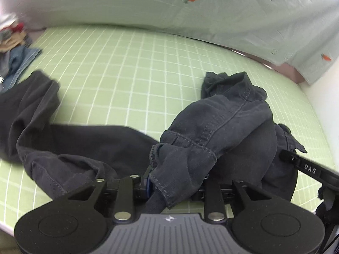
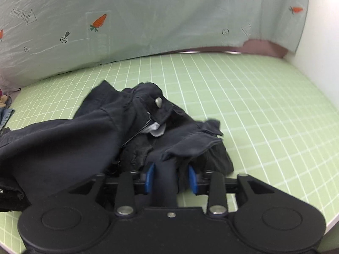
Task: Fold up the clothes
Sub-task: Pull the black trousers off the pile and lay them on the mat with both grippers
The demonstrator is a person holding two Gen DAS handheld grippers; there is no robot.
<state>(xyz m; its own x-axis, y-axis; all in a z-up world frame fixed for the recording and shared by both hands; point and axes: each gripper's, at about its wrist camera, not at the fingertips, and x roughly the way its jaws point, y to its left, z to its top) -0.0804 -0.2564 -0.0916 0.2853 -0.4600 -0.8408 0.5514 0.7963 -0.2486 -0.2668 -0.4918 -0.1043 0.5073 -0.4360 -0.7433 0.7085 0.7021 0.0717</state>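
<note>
Dark navy trousers lie crumpled on the green grid mat, one leg stretching left. My left gripper has a fold of the waistband draped between its fingers; the right finger is hidden by cloth. In the right wrist view the trousers show zipper and metal button. My right gripper has its blue fingers apart, with a strip of the dark cloth between them. The right gripper's body also shows in the left wrist view at the right edge.
A pale cloth with carrot prints hangs behind the mat. A pile of other clothes, including blue denim, sits at the far left. A white wall borders the mat on the right.
</note>
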